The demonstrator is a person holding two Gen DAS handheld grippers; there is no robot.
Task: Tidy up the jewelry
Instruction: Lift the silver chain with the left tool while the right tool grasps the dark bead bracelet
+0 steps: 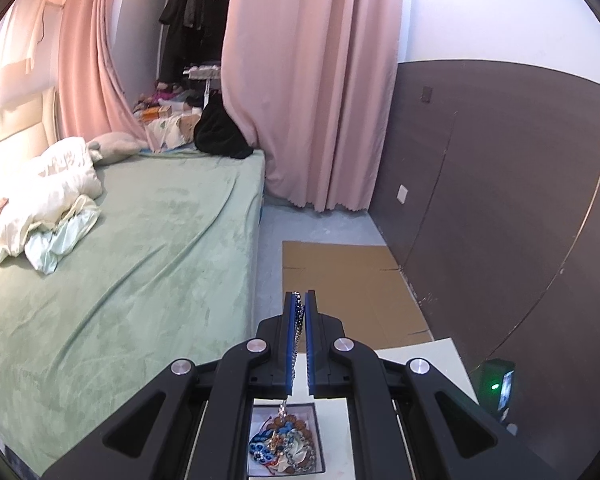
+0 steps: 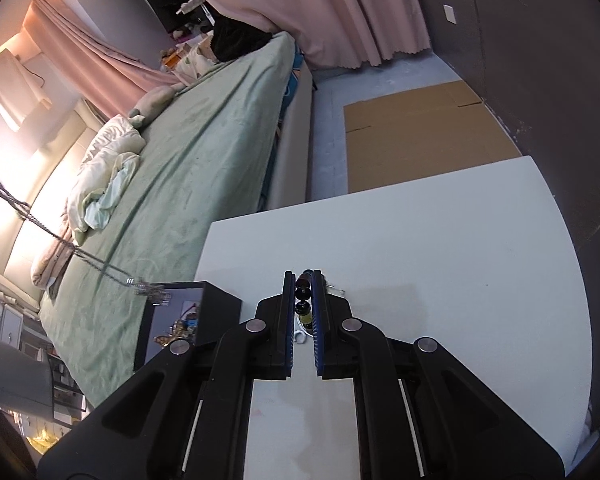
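Since the left gripper is pinched tight on a thin silver chain that dangles down over the open jewelry box, any swing could snag it on the tangled heap inside and drag pieces out. Meanwhile the right gripper is clamped on a dark beaded bracelet above the white table, and those round beads look like they'd roll out of the grip pretty easily.

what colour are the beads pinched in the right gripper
Dark brown to black beads, best seen in the right wrist view.
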